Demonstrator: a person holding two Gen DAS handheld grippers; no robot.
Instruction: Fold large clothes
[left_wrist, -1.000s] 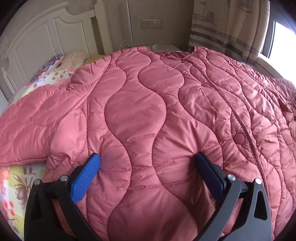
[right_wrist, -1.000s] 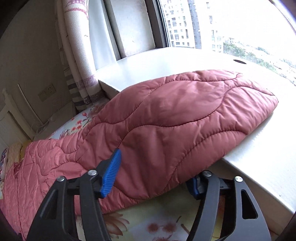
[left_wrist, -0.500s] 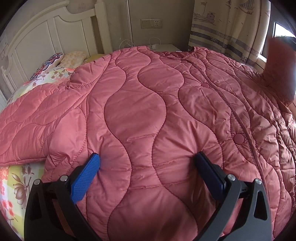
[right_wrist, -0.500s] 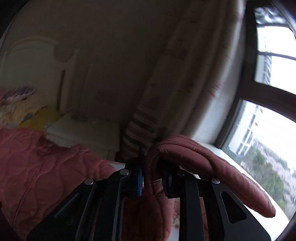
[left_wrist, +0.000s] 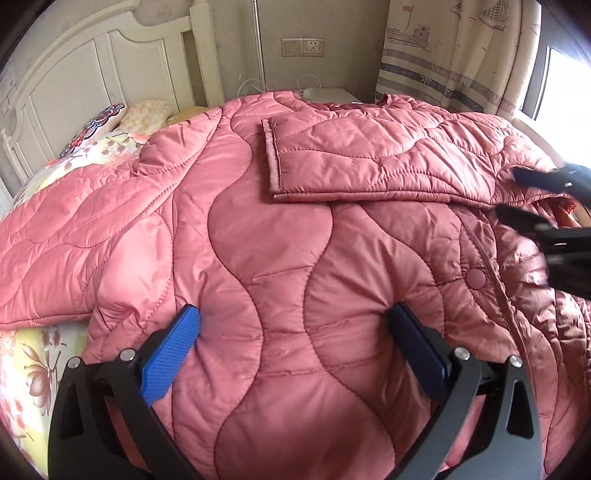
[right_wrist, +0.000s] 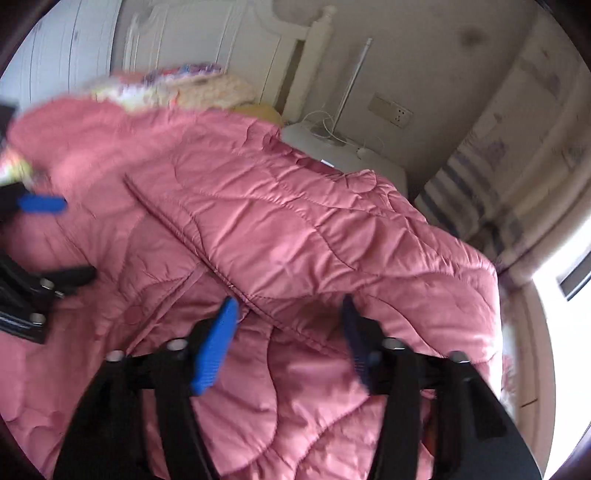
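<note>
Looking down my left gripper (left_wrist: 291, 325), I see its jaws spread wide, pressed into the pink quilted coat (left_wrist: 258, 240) lying across the bed (left_wrist: 33, 373). My right gripper (right_wrist: 288, 321) is released too, jaws apart beside the sleeve (left_wrist: 369, 158) folded over the coat's chest.
</note>
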